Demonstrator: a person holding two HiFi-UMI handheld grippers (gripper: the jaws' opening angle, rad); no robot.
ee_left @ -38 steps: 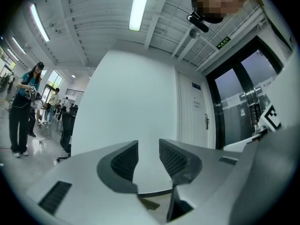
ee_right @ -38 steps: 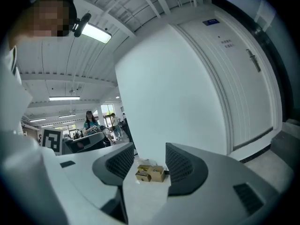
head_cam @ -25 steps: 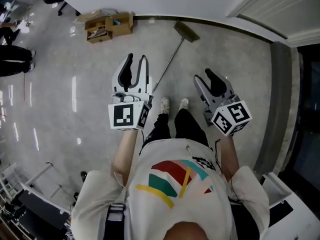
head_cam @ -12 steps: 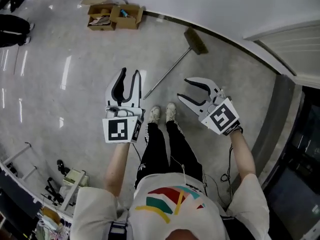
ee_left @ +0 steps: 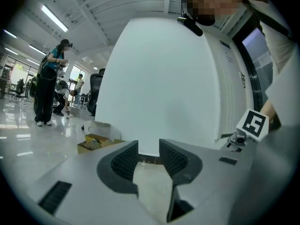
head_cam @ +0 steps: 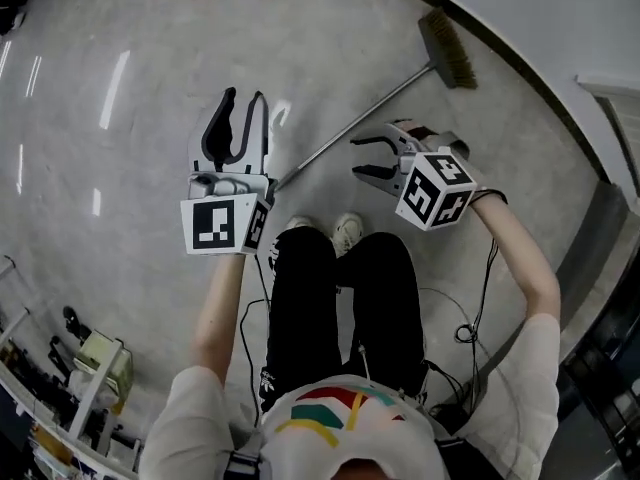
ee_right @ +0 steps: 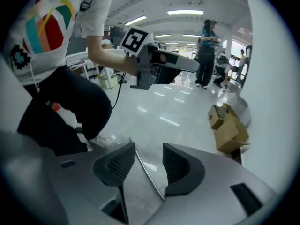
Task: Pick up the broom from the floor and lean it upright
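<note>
Broom [head_cam: 345, 131] flat on floor [head_cam: 120, 198]; handle [ee_right: 147, 175] now lined up within right gripper's [head_cam: 358, 158] parted jaws, nearer than before. Not yet clamped. Left gripper [head_cam: 243, 98] parted too, empty.

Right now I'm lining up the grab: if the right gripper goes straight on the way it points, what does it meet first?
Most likely the broom handle. In the right gripper view it lies on the floor and crosses the gap between the open jaws of the right gripper. Depth is hard to judge.
</note>
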